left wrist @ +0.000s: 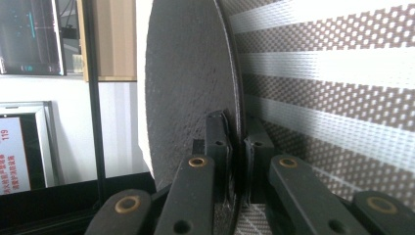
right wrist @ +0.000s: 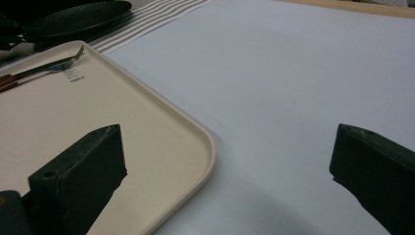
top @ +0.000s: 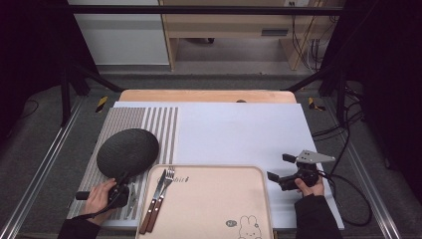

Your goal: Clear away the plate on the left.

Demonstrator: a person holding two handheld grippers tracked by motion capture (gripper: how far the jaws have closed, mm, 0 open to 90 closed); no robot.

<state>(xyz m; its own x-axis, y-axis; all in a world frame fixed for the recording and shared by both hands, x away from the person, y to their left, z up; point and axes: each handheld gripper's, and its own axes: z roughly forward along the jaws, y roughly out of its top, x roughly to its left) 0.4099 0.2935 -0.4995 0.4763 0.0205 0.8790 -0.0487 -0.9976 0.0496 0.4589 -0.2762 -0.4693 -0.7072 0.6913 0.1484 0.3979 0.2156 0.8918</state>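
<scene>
Left gripper [top: 121, 185] sits at the near left of the table [top: 239, 134], its jaws clamped on the near rim of the black plate [top: 128, 152]. In the left gripper view the gripper [left wrist: 236, 147] has one pad on each face of the plate [left wrist: 191, 83], with the rim between them. That plate is at the left of the table over a striped mat [top: 124, 124], with its near edge just beside the far left corner of the beige tray [top: 214, 199]. In the left gripper view the mat [left wrist: 333, 83] lies behind the plate. Right gripper [top: 278, 172] is held at the near right, just beside the tray's right edge, above the white sheet [top: 239, 129]. In the right gripper view its jaws [right wrist: 225, 161] stand wide apart with nothing between them, above the tray corner [right wrist: 186, 147] and the sheet [right wrist: 293, 73]. A knife [top: 152, 204] and a fork [top: 163, 196], both with wooden handles, lie side by side on the left part of the tray, tips pointing far. The fork [right wrist: 58, 62] and the plate [right wrist: 78, 17] appear at the upper left of the right gripper view.
</scene>
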